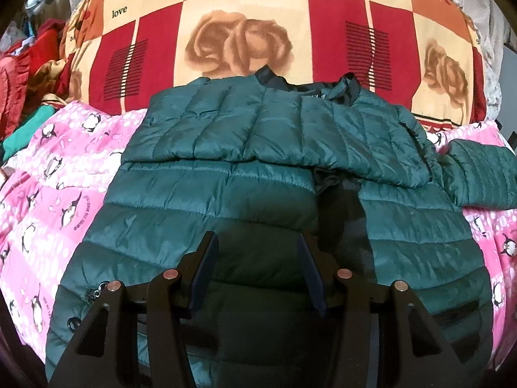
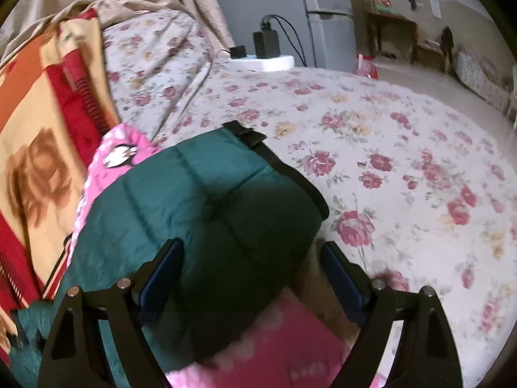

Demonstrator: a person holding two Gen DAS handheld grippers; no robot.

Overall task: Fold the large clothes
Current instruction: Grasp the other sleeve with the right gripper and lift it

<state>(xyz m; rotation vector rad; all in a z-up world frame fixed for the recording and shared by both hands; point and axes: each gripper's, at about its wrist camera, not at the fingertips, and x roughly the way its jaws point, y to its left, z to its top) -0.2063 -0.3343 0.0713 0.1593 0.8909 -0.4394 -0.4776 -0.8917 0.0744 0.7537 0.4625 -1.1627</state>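
Two black grippers with blue pads work over a dark green quilted puffer jacket (image 1: 252,148) spread on a bed. Seen from the left wrist camera, the jacket lies front-up on a pink blanket printed with penguins (image 1: 58,174), its collar toward a large cushion checked in red, orange and cream with rose prints and the word "love" (image 1: 245,32). One sleeve is folded across the chest; the other sleeve (image 1: 481,174) lies out to the right on the pink blanket. The front is partly unzipped, showing a dark lining. The left gripper (image 1: 257,271) hangs over the lower part of the jacket with its jaws apart and nothing pinched between them. Seen from the right wrist camera, which is blurred, the right gripper (image 2: 250,278) has its jaws spread wide over the outstretched sleeve, whose black-edged cuff (image 2: 245,134) points away; the pads do not appear to press on it. Beyond the sleeve spreads a white bedsheet with pink roses (image 2: 387,161), and a power strip with black plugs (image 2: 265,55) sits at its far edge.
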